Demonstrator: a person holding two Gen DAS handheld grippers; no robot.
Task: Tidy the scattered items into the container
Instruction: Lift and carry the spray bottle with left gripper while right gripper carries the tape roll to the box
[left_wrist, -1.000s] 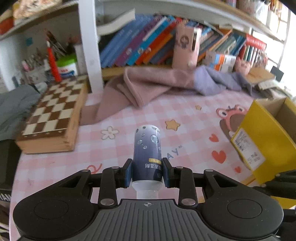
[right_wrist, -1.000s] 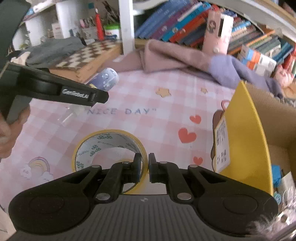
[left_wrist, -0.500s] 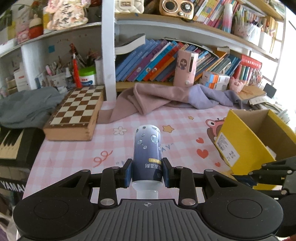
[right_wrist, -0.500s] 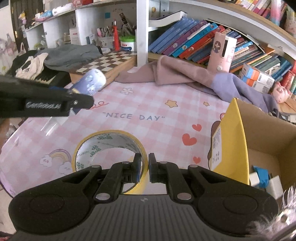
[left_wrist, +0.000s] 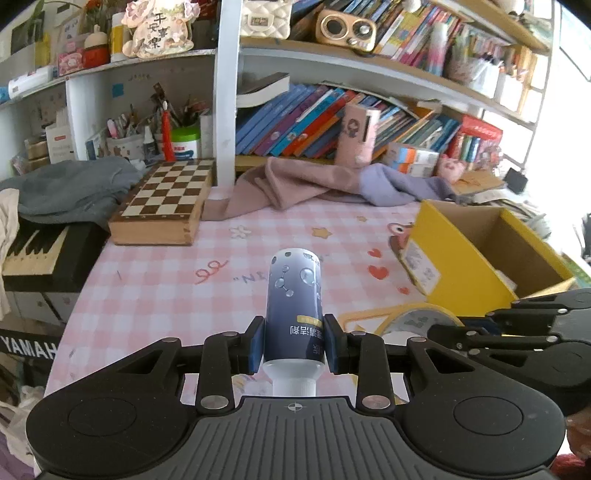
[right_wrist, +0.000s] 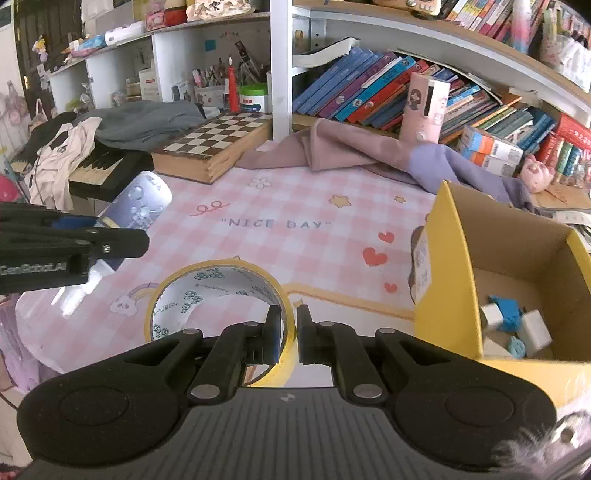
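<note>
Nearest, left gripper (left_wrist: 294, 344): blue-padded fingers clamped on either side of a dark blue bottle (left_wrist: 294, 306), white cap toward the camera, rounded base pointing away, held clear above the tabletop. Nearest in the other view, right gripper (right_wrist: 289, 336): fingers pinched together on the wall of a yellow tape roll (right_wrist: 218, 299), one finger inside the ring and one outside, printed white liner facing inward. Same tape roll partly seen from the left wrist (left_wrist: 413, 320), just left of the right gripper's black body. Beneath both, pink checked table cover (right_wrist: 295, 206) printed with "NICE DAY", hearts, stars and a rainbow. To the right, just beside the tape roll, yellow cardboard box (right_wrist: 448, 258), open at the top, white label on its near outer wall, blue and white blocks (right_wrist: 511, 321) lying on its floor. Farther back at left, wooden chessboard case (left_wrist: 166, 206), closed and lying flat at the table's rear edge. Beside it, mauve cloth (left_wrist: 288, 181) crumpled along the back, running into a lavender section toward the box. Left of the table, black keyboard (left_wrist: 33, 254) partly covered by a grey garment (left_wrist: 70, 192). Farthest, white shelving with leaning rows of books (right_wrist: 369, 88), a pink carton (right_wrist: 424, 107) standing before them, and pen pots (left_wrist: 125, 140).
</note>
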